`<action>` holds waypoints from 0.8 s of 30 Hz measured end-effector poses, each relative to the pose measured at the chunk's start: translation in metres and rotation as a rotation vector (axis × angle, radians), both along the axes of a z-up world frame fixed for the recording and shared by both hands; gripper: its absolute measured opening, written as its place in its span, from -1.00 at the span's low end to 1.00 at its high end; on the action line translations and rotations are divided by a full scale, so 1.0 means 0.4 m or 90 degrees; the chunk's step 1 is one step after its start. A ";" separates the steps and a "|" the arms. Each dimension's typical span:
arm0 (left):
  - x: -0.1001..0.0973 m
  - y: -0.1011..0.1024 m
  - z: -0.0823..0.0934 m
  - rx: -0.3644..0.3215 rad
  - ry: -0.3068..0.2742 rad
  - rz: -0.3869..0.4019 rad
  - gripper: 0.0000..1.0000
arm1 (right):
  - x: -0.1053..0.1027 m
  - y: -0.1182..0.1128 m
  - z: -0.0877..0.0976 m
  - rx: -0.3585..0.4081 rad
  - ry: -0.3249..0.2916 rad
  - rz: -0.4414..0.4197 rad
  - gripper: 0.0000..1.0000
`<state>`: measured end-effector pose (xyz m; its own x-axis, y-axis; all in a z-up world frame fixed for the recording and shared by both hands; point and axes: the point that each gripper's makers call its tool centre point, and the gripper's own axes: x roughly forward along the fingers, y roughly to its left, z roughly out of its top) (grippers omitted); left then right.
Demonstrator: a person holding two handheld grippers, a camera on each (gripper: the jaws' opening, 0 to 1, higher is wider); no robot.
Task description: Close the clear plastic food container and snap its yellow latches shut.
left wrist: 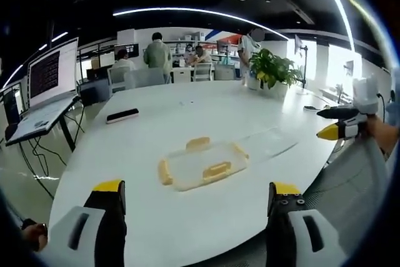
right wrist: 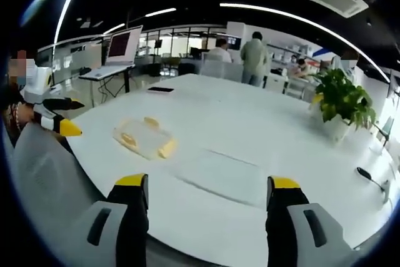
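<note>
A clear plastic piece with yellow latches (left wrist: 203, 164) lies flat near the front edge of the white table (left wrist: 187, 110); it appears again as the latched piece (right wrist: 145, 139) in the right gripper view. Beside it lies a second clear rectangular piece (left wrist: 270, 142), faint against the table, also seen as the clear piece (right wrist: 219, 172). My left gripper (left wrist: 197, 195) is open, back from the table edge, with nothing between its jaws. My right gripper (right wrist: 206, 189) is open too, off the table's edge. Each shows in the other's view: the right gripper (left wrist: 340, 123), the left gripper (right wrist: 56, 120).
A black phone (left wrist: 122, 115) lies farther back on the table and a potted plant (left wrist: 272, 70) stands at its far end. An open laptop (left wrist: 47, 85) sits on a stand to the left. A grey mesh chair (left wrist: 356, 179) is at the table's edge. People stand behind.
</note>
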<state>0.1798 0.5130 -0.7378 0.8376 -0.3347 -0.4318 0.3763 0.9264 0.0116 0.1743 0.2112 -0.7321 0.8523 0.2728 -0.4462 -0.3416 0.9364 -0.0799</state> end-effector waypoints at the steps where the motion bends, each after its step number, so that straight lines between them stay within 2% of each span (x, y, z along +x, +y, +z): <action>1: 0.002 0.003 0.004 -0.004 -0.002 -0.005 0.82 | 0.001 0.001 0.002 0.002 -0.003 0.001 0.50; 3: 0.010 0.010 0.010 -0.015 -0.008 -0.011 0.84 | 0.001 0.003 0.004 0.002 -0.005 0.004 0.51; 6: 0.016 0.014 0.004 -0.062 0.028 -0.007 0.93 | 0.000 0.010 0.005 0.000 -0.003 0.017 0.53; 7: 0.022 0.018 0.006 -0.070 0.027 -0.006 0.95 | 0.002 0.011 0.006 -0.002 -0.003 0.021 0.55; 9: 0.035 0.029 0.007 -0.069 0.027 -0.010 0.95 | 0.003 0.010 0.008 -0.006 0.000 0.026 0.59; 14: 0.077 0.054 0.007 -0.008 0.015 -0.057 0.97 | 0.016 0.010 0.017 0.002 0.003 0.052 0.58; 17: 0.108 0.062 0.007 -0.007 0.029 -0.078 0.97 | 0.035 0.006 0.015 -0.009 0.015 0.075 0.56; 18: 0.118 0.066 0.009 -0.005 0.029 -0.080 0.97 | 0.044 0.013 0.019 -0.012 0.016 0.091 0.56; 20: 0.144 0.074 0.015 0.029 0.021 -0.112 0.97 | 0.061 0.026 0.029 -0.020 0.008 0.119 0.56; 24: 0.191 0.092 0.003 0.084 0.040 -0.165 0.90 | 0.114 0.062 0.050 -0.052 -0.009 0.184 0.54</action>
